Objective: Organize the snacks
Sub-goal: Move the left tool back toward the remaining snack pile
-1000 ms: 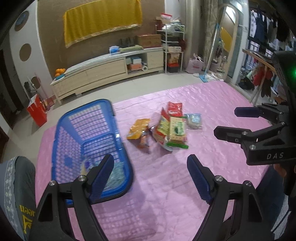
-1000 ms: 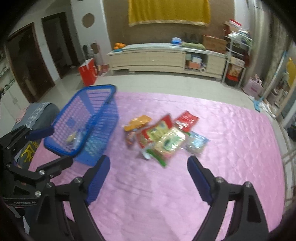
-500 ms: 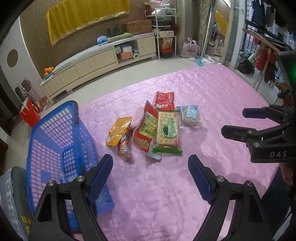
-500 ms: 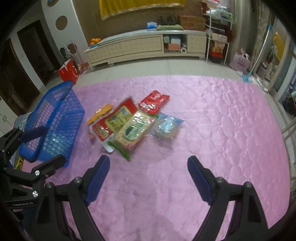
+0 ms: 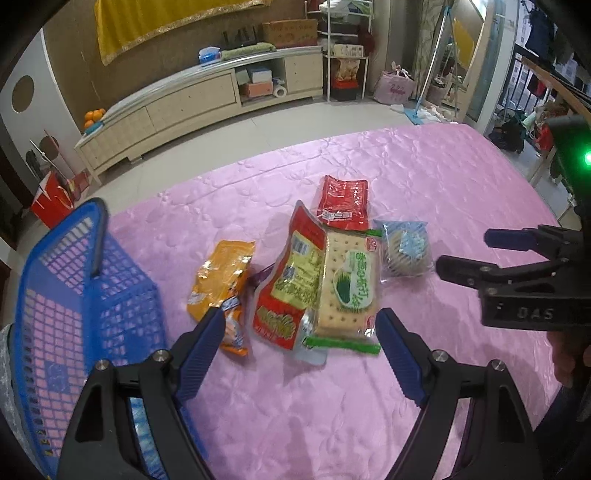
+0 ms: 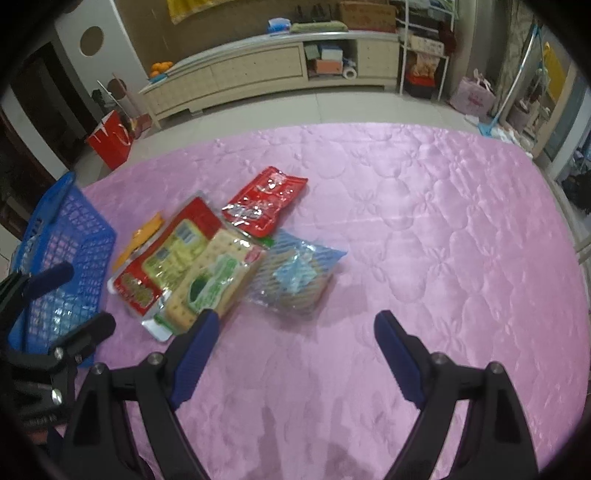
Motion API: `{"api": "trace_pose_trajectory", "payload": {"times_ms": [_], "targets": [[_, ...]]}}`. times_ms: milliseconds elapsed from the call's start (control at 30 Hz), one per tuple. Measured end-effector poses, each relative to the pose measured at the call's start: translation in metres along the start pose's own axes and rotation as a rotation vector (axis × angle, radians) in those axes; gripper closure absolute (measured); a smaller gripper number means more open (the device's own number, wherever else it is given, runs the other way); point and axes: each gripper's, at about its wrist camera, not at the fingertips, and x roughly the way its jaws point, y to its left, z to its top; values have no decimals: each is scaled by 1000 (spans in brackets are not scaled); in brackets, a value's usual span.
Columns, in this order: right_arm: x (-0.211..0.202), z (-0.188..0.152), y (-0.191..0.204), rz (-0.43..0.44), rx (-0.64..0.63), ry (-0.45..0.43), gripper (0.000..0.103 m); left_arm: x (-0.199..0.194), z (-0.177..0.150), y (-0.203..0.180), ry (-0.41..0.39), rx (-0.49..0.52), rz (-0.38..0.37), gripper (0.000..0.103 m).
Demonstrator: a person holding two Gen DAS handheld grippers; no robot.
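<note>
My left hand-held gripper (image 5: 300,334) and right hand-held gripper (image 6: 295,334) both gape wide, holding nothing, above the pink bed cover (image 5: 424,184). Just beyond lies the cracker packet (image 5: 349,286); left of it a red pouch (image 5: 291,291), orange packet (image 5: 221,280), then the blue basket (image 5: 74,288); right, a blue packet (image 5: 404,247); behind, a red packet (image 5: 345,201).

A lived-in home, by the look of it: a long cream sideboard (image 5: 199,99) with drawers runs along the wall under a yellow cloth (image 5: 162,22), oranges (image 5: 94,117) sit on its end (a small pile), and clothes (image 5: 543,33) hang at the right.
</note>
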Motion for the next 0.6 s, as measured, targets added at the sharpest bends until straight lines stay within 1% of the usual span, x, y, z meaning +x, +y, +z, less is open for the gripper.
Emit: {"api": "trace_pose_trajectory", "payload": {"times_ms": [100,333,467,533,600], "targets": [[12,8,-3,-5,13,26,14,14,5,-4,16,4,6,21],[40,28,-4,-33,54,96,15,40,14,-5,61,-58,-8,21],[52,30,-3,-59,65,124,15,51,18,-6,72,-45,-4,21],[57,31,-3,-58,70,137,15,55,18,-7,78,-40,1,21],[61,32,-4,-61,79,146,17,56,17,-7,83,-42,-9,21]]}}
